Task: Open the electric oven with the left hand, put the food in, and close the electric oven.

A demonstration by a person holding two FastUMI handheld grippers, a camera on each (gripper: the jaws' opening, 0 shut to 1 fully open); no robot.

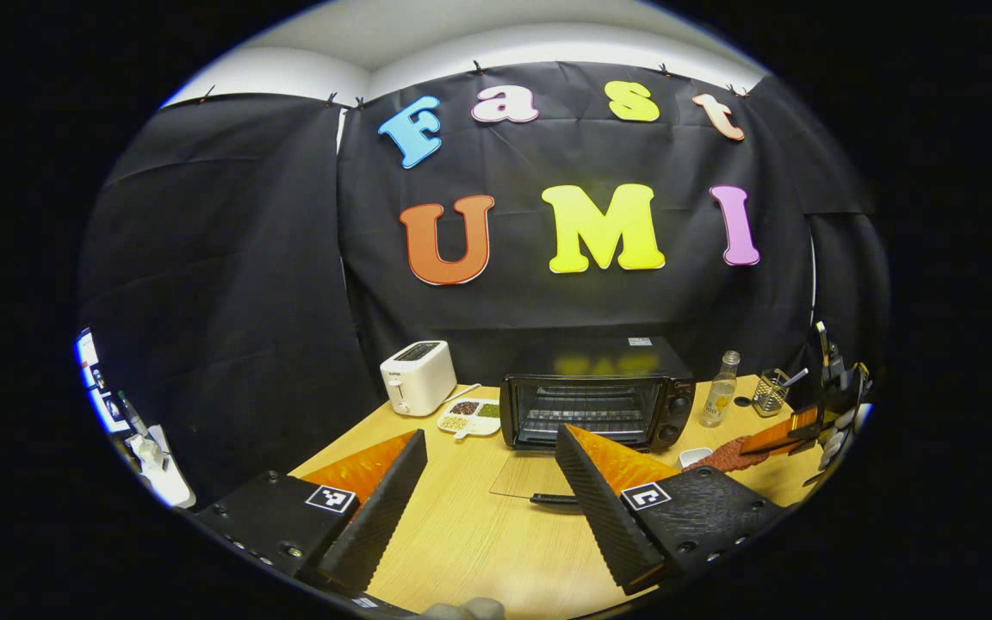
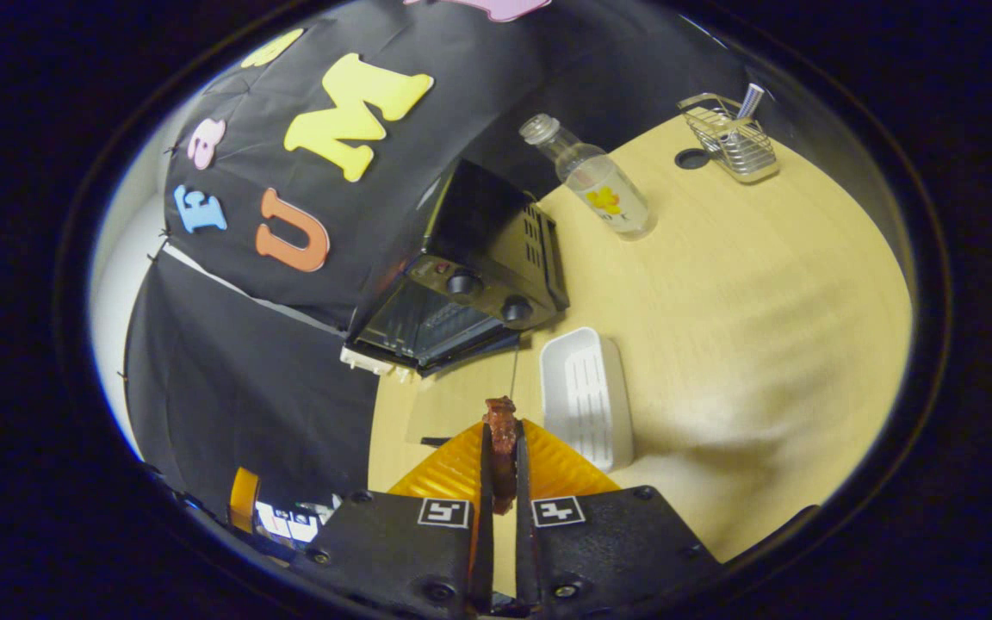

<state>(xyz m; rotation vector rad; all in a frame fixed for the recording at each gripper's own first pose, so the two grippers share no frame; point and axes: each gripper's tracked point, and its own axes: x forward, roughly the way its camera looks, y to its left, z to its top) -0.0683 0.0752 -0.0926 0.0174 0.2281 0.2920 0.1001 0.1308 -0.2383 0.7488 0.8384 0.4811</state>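
Right gripper view: food [image 2: 501, 448] clamped in hand-held gripper [image 2: 503, 465].

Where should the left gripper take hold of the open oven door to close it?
Grip the dark handle bar at the free front edge of the glass door, which lies flat on the table. Come from the front, the left gripper open, fingers above and below the bar.

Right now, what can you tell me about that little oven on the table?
The electric oven is a small, dark, boxy countertop model standing upright on the wooden table against the booth wall. Its glass door hangs open, folded down flat toward the front, showing a wire rack inside. Two round knobs sit on its right panel. Nothing grips it.
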